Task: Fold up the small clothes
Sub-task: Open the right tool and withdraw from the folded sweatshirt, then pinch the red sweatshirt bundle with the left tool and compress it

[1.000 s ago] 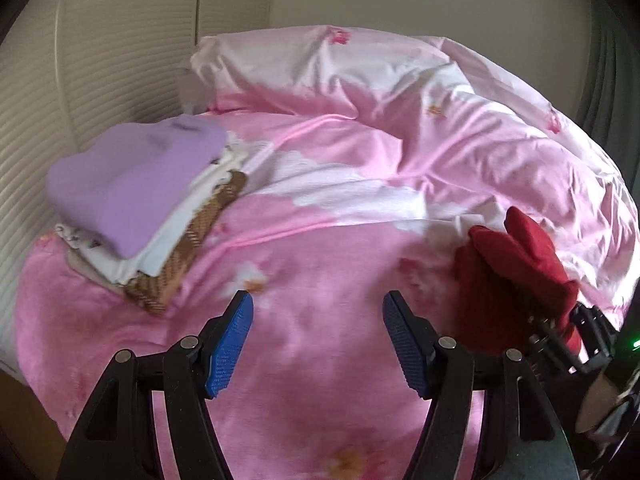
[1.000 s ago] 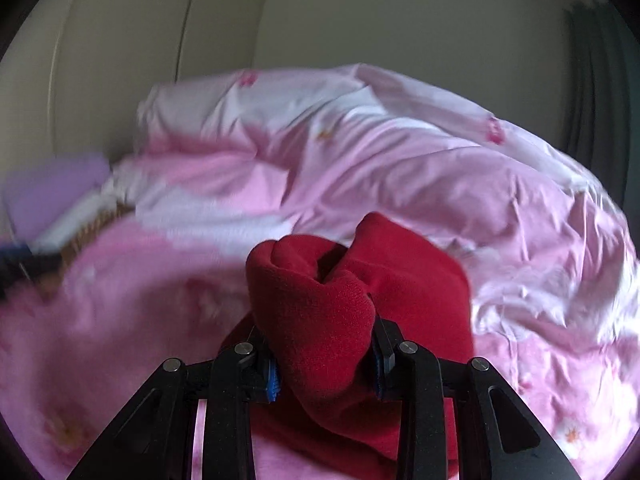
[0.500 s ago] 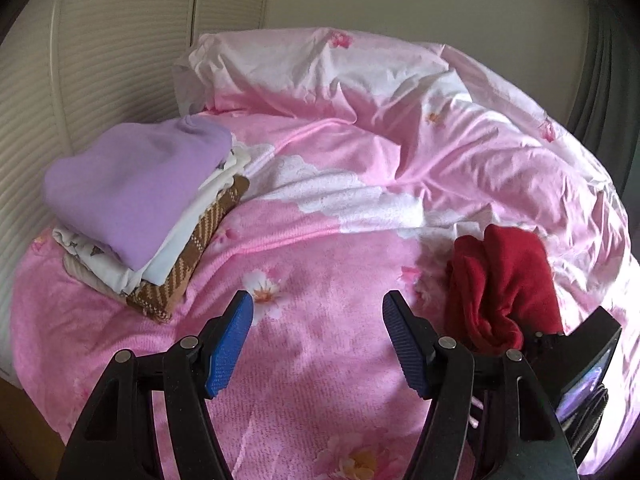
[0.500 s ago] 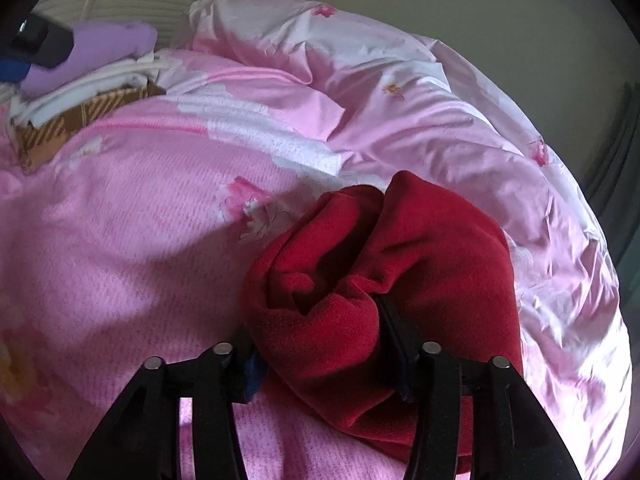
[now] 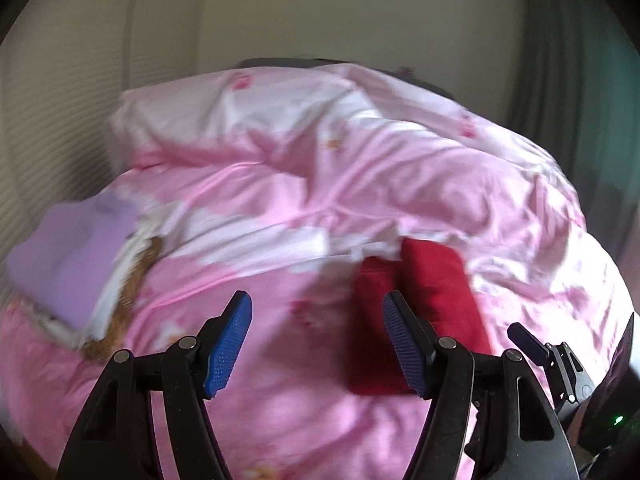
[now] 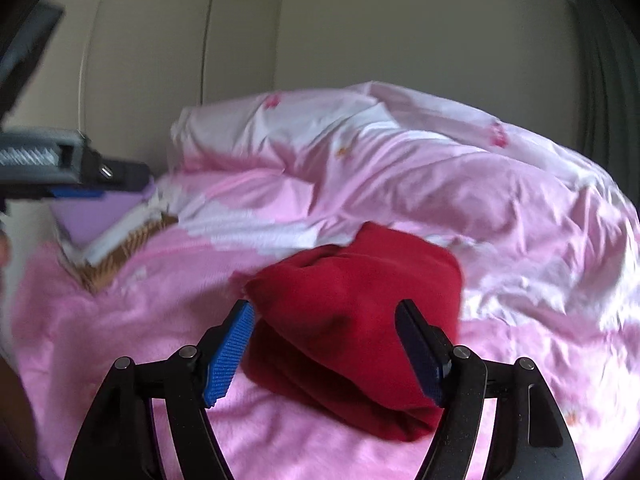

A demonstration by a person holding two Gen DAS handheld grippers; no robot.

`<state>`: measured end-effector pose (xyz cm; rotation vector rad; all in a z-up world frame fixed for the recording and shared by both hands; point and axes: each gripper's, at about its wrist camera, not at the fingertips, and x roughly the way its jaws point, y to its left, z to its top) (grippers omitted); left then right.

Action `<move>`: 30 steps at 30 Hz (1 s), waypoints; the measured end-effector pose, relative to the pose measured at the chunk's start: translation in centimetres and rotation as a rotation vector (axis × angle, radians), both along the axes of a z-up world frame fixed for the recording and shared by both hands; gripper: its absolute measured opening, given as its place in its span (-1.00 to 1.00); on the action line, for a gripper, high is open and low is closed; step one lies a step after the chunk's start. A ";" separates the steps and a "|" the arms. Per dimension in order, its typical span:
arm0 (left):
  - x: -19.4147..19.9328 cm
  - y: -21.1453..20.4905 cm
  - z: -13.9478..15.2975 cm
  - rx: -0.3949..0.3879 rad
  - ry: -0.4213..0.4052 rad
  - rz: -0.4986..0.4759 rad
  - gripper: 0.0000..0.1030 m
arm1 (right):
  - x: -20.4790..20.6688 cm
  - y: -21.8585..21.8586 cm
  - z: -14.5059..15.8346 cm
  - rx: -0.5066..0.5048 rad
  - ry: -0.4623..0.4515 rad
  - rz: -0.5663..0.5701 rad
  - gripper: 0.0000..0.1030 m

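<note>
A folded red fleece garment lies on the pink bed cover; it also shows in the left wrist view. My right gripper is open and empty, its jaws wide just in front of the garment. My left gripper is open and empty above the cover, left of the garment. A stack of folded clothes with a lilac top sits at the left, also in the right wrist view. The left gripper's body shows at the left edge of the right wrist view.
A crumpled pink and white duvet fills the back of the bed. A wall and cupboard doors stand behind it. A dark curtain hangs at the right. The right gripper's body shows low right in the left wrist view.
My right gripper has opened and let go of the red garment, which now lies on the cover. Both grippers have pulled back and tilted up.
</note>
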<state>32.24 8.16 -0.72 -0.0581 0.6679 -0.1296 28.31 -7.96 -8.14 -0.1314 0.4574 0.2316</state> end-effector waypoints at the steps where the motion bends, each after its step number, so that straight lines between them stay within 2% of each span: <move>1: 0.1 -1.1 0.1 -0.002 -0.003 -0.028 0.30 | -0.5 -1.4 0.4 0.021 -0.004 -0.017 0.44; 4: 1.1 -4.9 -0.2 0.000 0.001 -0.122 0.29 | -1.0 -4.6 0.9 0.058 0.001 -0.059 0.44; 5: 1.4 -6.1 -0.6 0.008 0.009 -0.148 0.20 | -0.9 -5.9 1.0 0.070 0.008 -0.080 0.44; 8: 2.8 -9.2 -2.4 0.040 0.068 -0.212 0.02 | -0.2 -8.8 0.6 0.089 0.046 -0.128 0.44; 11: 4.1 -11.0 -4.9 0.087 0.136 -0.227 -0.02 | 0.4 -10.9 -0.1 0.108 0.084 -0.166 0.44; 14: 4.7 -11.4 -7.0 0.097 0.181 -0.213 -0.05 | 0.6 -12.4 -0.8 0.130 0.106 -0.184 0.44; 16: 5.0 -11.4 -8.0 0.093 0.198 -0.207 -0.14 | 0.8 -13.1 -1.5 0.144 0.124 -0.191 0.44; 18: 5.2 -11.1 -8.7 0.087 0.209 -0.193 -0.30 | 1.1 -13.5 -2.2 0.154 0.144 -0.193 0.44; 20: 5.3 -10.4 -9.5 0.098 0.211 -0.140 -0.56 | 1.2 -13.8 -2.9 0.165 0.161 -0.193 0.44; 25: 4.9 -8.0 -10.6 0.053 0.224 -0.062 -0.56 | 1.6 -14.5 -3.6 0.172 0.185 -0.200 0.44; 30: 4.4 -6.7 -11.2 0.001 0.226 -0.029 -0.56 | 2.5 -14.6 -2.8 0.143 0.173 -0.191 0.44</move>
